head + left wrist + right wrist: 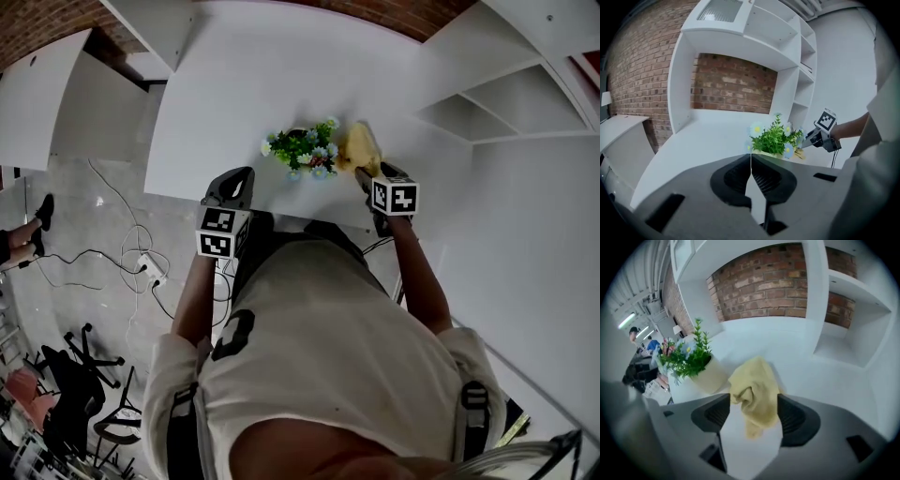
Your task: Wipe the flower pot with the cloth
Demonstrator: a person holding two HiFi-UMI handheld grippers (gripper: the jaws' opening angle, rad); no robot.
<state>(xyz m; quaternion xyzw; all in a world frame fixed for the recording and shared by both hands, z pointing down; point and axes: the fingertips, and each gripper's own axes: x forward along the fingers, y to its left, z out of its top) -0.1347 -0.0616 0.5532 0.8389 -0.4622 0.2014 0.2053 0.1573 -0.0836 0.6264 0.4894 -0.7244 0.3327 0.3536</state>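
Right gripper view: crumpled yellow cloth (757,390) between wide right hand-held gripper (752,418) | left hand-held gripper (751,171) closed

From above, flowers (305,150) hide the flower pot (710,376).

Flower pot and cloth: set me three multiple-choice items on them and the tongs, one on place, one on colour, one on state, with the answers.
1. In the head view, where is the cloth relative to the flower pot?
A. to its left
B. to its right
C. up on a shelf

2. What colour is the cloth?
A. blue
B. red
C. yellow

3. How do the left tongs stand?
A. shut, with nothing between them
B. wide open
C. shut on the cloth

Answers:
1 B, the head view shows the cloth just right of the flower pot.
2 C, it is pale yellow in both views that show it.
3 A, the left gripper view shows the jaws meeting with nothing between them.
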